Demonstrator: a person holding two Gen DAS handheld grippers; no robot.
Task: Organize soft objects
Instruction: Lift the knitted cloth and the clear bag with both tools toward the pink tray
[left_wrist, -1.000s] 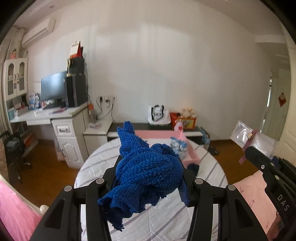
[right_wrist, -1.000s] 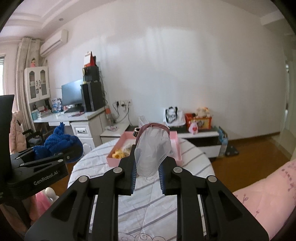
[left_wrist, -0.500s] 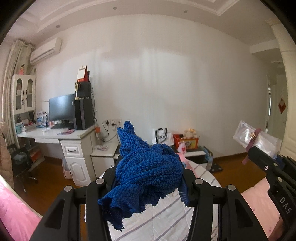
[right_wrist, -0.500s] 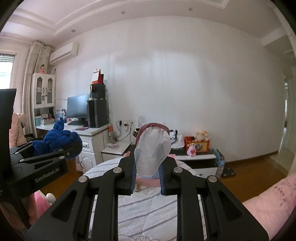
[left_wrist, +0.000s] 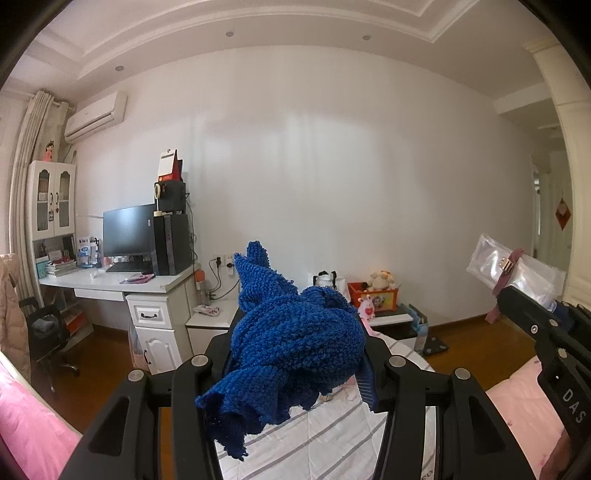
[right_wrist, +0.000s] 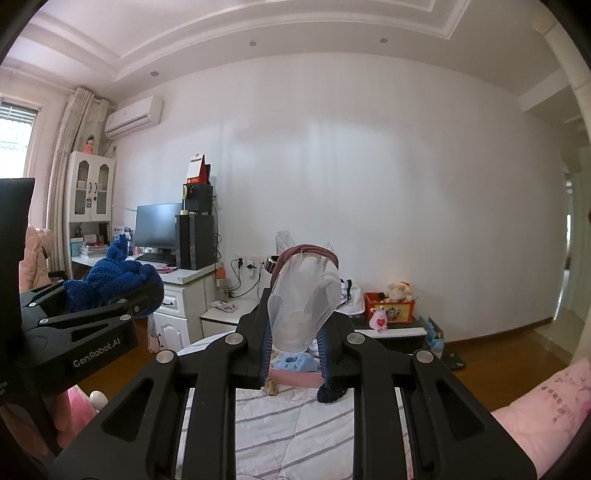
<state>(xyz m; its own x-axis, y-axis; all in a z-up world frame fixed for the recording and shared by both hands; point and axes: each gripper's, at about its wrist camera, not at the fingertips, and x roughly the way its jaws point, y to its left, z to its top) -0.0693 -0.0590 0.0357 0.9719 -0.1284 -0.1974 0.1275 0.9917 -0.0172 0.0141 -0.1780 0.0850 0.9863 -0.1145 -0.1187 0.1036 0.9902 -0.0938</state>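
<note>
A: Under you lies the surface, a round top in white cloth with thin grey stripes. At its far side sits a pink tray, with a fluffy pale-blue piece in it.

B: And your left claw?

A: Clenched on the knit, a nubbly blue wad held above the surface, its frayed end drooping. Your right claw is clamped on a clear, crinkly pouch with a maroon strap.

B: Since a second ago?

A: Both views have tipped up; more ceiling, less surface.
</note>
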